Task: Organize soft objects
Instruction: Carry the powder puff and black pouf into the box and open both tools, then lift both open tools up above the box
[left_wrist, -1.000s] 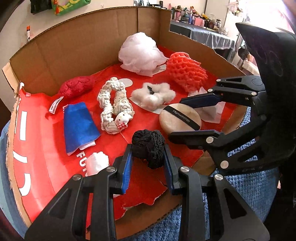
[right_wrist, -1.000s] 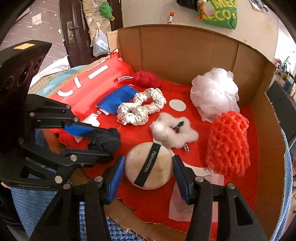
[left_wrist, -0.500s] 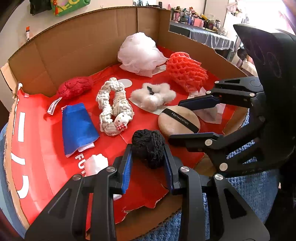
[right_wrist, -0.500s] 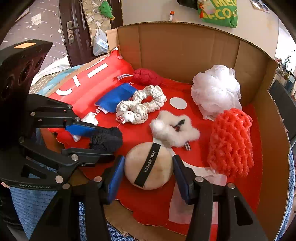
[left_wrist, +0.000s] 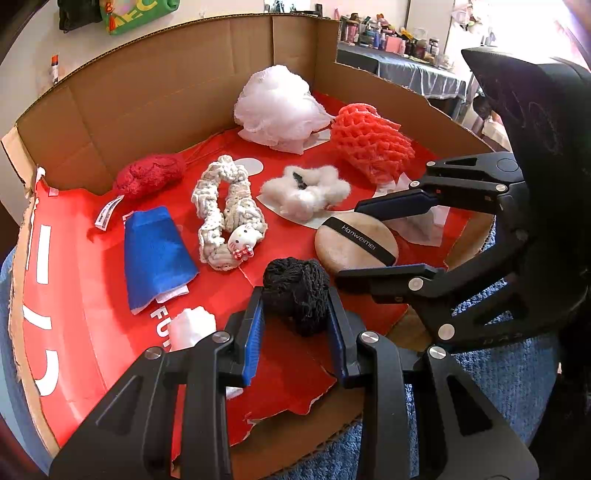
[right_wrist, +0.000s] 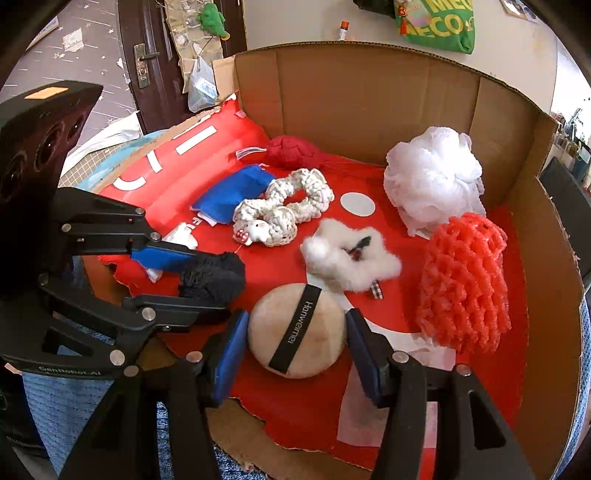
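Observation:
My left gripper (left_wrist: 295, 317) is shut on a black mesh ball (left_wrist: 297, 291), seen from the side in the right wrist view (right_wrist: 214, 275). My right gripper (right_wrist: 295, 343) has its jaws on both sides of a beige powder puff (right_wrist: 297, 330) with a black band, touching or nearly touching it; the puff also shows in the left wrist view (left_wrist: 354, 243). Both sit at the front of a red sheet (left_wrist: 92, 295) inside a cardboard tray (right_wrist: 369, 96).
On the sheet lie a white bath pouf (left_wrist: 277, 107), a red foam net (right_wrist: 465, 280), a white fluffy scrunchie (right_wrist: 347, 258), a cream knitted band (left_wrist: 229, 214), a blue cloth (left_wrist: 155, 254), a red mesh ball (left_wrist: 147, 177) and a small white wad (left_wrist: 192, 326).
Both grippers have stayed almost still with their objects. The view has shifted only slightly.

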